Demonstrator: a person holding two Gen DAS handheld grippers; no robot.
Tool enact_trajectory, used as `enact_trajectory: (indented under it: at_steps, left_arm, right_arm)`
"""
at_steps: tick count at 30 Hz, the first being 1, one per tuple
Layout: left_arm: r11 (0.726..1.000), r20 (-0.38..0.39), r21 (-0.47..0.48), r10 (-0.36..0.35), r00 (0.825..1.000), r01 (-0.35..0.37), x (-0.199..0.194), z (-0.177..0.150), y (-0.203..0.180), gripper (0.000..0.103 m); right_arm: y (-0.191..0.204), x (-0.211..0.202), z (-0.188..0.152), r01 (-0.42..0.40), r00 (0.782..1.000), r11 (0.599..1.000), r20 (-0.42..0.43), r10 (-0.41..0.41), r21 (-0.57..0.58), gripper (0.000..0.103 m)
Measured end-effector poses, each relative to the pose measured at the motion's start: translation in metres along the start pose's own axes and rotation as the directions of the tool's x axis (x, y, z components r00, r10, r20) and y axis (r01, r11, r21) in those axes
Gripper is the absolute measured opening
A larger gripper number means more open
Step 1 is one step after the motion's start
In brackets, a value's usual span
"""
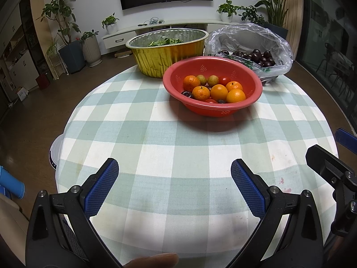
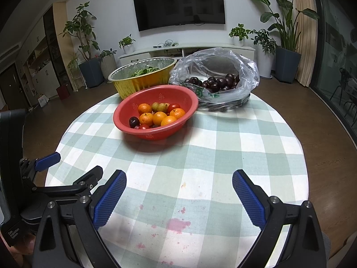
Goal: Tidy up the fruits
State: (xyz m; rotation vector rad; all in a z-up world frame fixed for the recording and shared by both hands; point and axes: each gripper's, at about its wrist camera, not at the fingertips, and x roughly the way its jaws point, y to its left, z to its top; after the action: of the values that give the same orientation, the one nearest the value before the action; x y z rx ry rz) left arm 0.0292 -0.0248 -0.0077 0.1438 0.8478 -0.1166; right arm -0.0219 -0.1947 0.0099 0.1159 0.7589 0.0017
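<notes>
Upper centre, left wrist view: red bowl (image 1: 212,89) of oranges (image 1: 218,92) on checked tablecloth (image 1: 178,145); left gripper (image 1: 175,174) spread wide, empty, at lower frame.

Right wrist view: bowl upper left of centre, cherry bag (image 2: 215,76) behind; right gripper (image 2: 179,185) likewise spread, empty.

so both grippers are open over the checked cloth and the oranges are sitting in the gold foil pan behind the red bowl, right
Not quite. The oranges sit in the red bowl, with a few other small fruits. The gold foil pan behind it holds only leafy greens, as the right wrist view shows. The rest stands: left gripper and right gripper are both open over the checked cloth.
</notes>
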Motion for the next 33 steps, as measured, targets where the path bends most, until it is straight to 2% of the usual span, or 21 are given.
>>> enact_trajectory:
  at_steps: [22, 33]
  left_arm:
    - [1.0, -0.019, -0.005, 0.009, 1.0, -0.009, 0.004, -0.003, 0.0, 0.102]
    - [0.999, -0.065, -0.016, 0.037, 0.997, -0.038, 0.012, -0.005, -0.001, 0.103]
  right_arm:
    - [0.001, 0.0, -0.001, -0.003, 1.0, 1.0, -0.005, 0.003, -0.002, 0.098]
    - [0.001, -0.002, -0.005, -0.005, 1.0, 1.0, -0.01, 0.005, 0.001, 0.098]
